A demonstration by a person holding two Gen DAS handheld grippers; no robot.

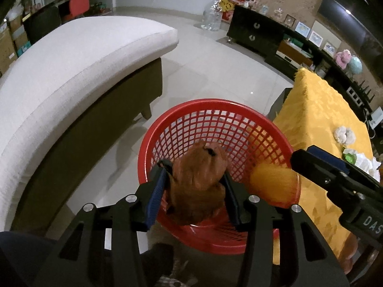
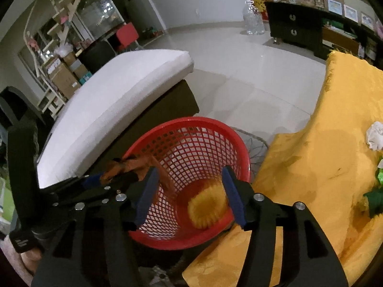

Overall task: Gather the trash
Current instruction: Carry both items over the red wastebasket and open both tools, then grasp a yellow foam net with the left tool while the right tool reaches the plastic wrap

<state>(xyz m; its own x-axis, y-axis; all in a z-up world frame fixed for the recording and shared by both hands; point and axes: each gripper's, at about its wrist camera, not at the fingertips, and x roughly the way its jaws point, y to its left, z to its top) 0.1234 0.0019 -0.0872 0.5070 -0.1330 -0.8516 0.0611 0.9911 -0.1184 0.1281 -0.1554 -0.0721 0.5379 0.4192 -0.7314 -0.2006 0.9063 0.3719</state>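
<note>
Poising a crumpled brown paper wad between the pads of the left gripper, above the near rim of the red basket; touching the pads, but cannot tell whether pinched or let go. Spreading the right gripper apart, empty, over a yellow pleated paper disc at the basket's bottom. Judging the wad light, soft and crushable: best pinched gently across its bulky middle. Leaving white tissue near the right edge of the yellow cloth.
</note>
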